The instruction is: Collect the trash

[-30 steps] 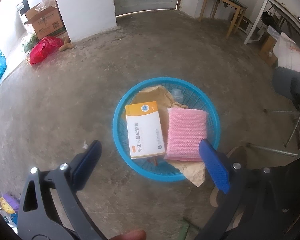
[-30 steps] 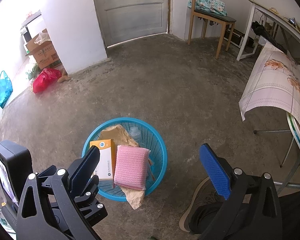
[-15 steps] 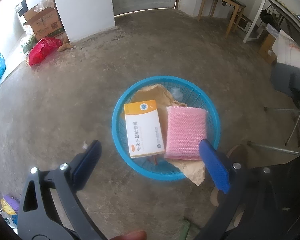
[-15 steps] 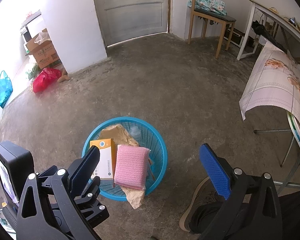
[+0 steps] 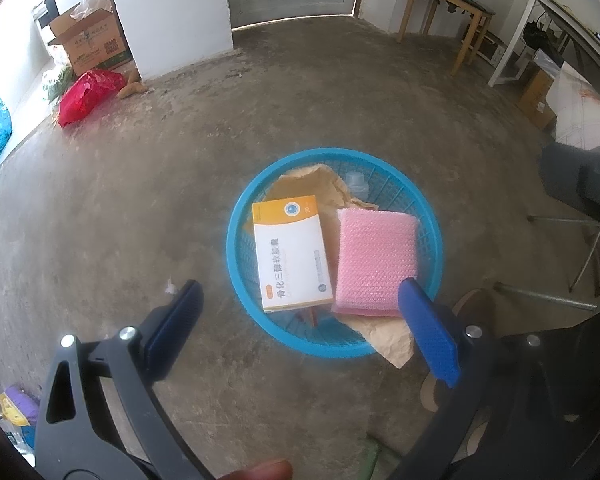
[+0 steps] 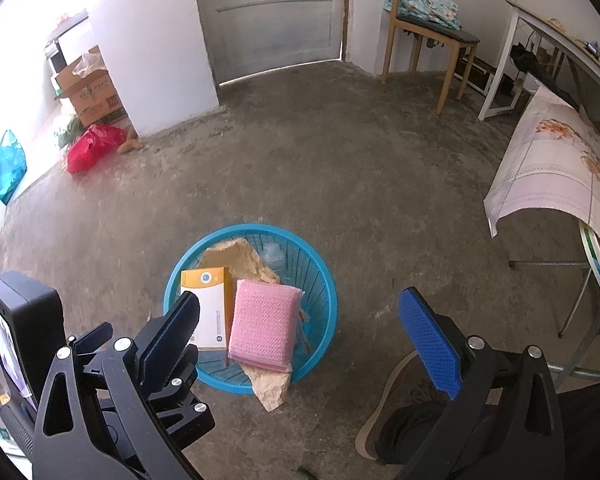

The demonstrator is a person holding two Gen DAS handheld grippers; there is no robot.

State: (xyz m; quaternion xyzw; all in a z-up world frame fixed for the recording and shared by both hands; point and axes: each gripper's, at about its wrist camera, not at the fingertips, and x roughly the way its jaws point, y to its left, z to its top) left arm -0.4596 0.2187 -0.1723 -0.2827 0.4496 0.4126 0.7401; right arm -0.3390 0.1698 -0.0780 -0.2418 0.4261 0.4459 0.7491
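Note:
A round blue basket [image 5: 236, 248] [image 6: 328, 308] stands on the concrete floor. In it lie a white and orange box [image 5: 290, 256] [image 6: 212, 304], a pink bubble-wrap pouch [image 5: 374, 256] [image 6: 262, 326], crumpled brown paper [image 5: 316, 180] [image 6: 236, 258] and a clear plastic bottle [image 5: 356, 184] [image 6: 274, 254]. My left gripper [image 5: 300, 320] hovers open above the basket's near rim with nothing between its fingers. My right gripper [image 6: 300, 332] is open and empty too, higher and to the basket's right. The left gripper's body [image 6: 100, 392] shows at the lower left of the right wrist view.
A red bag [image 5: 86, 96] [image 6: 94, 146], a cardboard box [image 5: 90, 42] and a blue bag [image 6: 6, 164] sit by the far left wall. A wooden chair [image 6: 424, 36], a cloth-covered table [image 6: 560, 160] and metal legs [image 5: 588, 252] stand right. A shoe [image 6: 396, 412] is near my feet.
The left wrist view has drifted slightly, so the basket sits a little higher in frame. Both grippers stay open and nothing in the basket has moved.

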